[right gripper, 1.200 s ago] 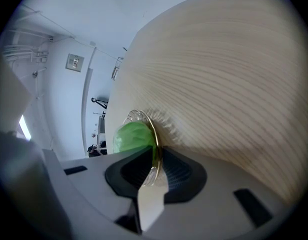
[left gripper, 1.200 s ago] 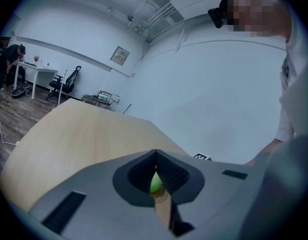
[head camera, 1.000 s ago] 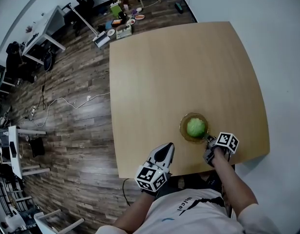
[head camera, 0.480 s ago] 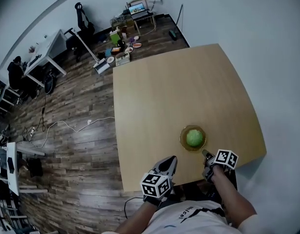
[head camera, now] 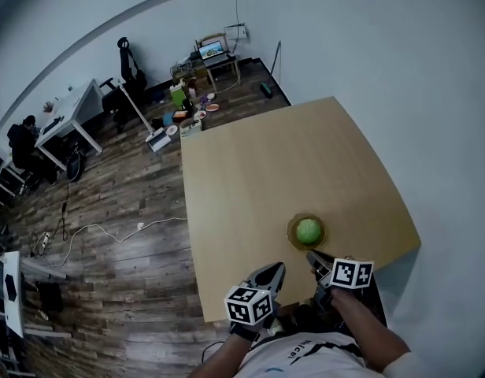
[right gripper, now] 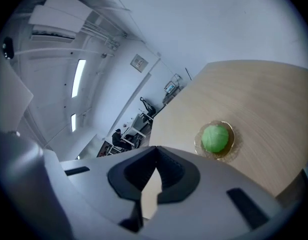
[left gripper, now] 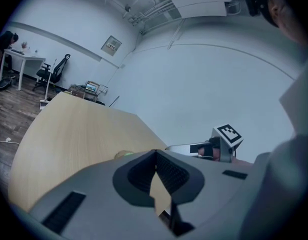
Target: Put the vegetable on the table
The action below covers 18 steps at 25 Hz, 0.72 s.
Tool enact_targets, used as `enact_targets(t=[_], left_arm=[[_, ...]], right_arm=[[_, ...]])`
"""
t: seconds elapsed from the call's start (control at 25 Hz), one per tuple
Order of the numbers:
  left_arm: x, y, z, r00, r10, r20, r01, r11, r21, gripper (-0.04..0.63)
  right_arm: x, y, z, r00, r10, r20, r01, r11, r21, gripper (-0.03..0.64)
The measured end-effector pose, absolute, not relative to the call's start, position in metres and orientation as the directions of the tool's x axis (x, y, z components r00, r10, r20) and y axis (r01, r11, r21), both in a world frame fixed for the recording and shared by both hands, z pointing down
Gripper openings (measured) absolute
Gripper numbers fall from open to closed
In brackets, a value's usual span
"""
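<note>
Round green vegetable (head camera: 308, 231) (right gripper: 215, 137) lying in a shallow amber-tinted dish (head camera: 293, 239) (right gripper: 229, 152), not on the bare wood; dish standing on the pale wooden desk (head camera: 258, 164) (right gripper: 264, 89) (left gripper: 69, 129), close to the near right corner, with nothing else on the top; right hand-held gripper (head camera: 312, 257) (right gripper: 155, 150) just beside the dish on the near side, tips aimed at it but apart from the rim, jaws pressed together at the tips with nothing pinched between them, only desk wood showing through the gap behind the tips; left hand-held gripper (head camera: 274, 271) (left gripper: 156, 153) farther left at the desk's near edge, apart from the dish, jaws likewise pressed together and holding nothing; in the left gripper view, the right one's marker cube (left gripper: 227, 134) off to the right against the pale wall, and a sliver of the dish just above the grey jaw housing; beyond the desk, dark wood-plank floor (head camera: 109, 203) with a white cable (head camera: 109, 231) trailing across it; a white table (head camera: 69, 113) at the far left with a seated person (head camera: 22, 132) beside it; a laptop (head camera: 211, 50) with a lit screen on a small stand against the far wall, with assorted small items on the floor around it, too small to tell apart.
</note>
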<state>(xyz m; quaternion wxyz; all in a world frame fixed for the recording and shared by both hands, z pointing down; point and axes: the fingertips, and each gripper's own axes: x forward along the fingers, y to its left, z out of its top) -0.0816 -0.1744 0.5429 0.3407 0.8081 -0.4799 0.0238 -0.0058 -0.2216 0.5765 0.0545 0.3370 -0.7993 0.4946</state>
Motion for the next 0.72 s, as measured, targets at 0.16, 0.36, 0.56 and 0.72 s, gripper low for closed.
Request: enact_targets(t=[0.16, 0.36, 0.56, 0.72], left_arm=[[-0.08, -0.168, 0.514, 0.557, -0.767, 0.319, -0.786, -0.362, 0.502, 0.012], [-0.086, -0.166, 0.47, 0.542, -0.805, 0.242, -0.794, -0.395, 0.462, 0.012], [-0.093, -0.159, 0.446, 0.527, -0.829, 0.19, -0.801, -0.408, 0.438, 0.012], [-0.095, -0.151, 0.44, 0.51, -0.843, 0.173, -0.811, -0.403, 0.424, 0.012]], right_arm=[[-0.007, -0.216, 0.531, -0.749, -0.561, 0.352, -0.623, 0.416, -0.662, 0.015], [-0.012, -0.206, 0.483, -0.731, -0.615, 0.297, -0.662, 0.534, -0.525, 0.014], [-0.015, -0.193, 0.458, -0.718, -0.645, 0.262, -0.685, 0.589, -0.428, 0.014], [-0.015, -0.184, 0.451, -0.713, -0.652, 0.256, -0.694, 0.606, -0.388, 0.014]])
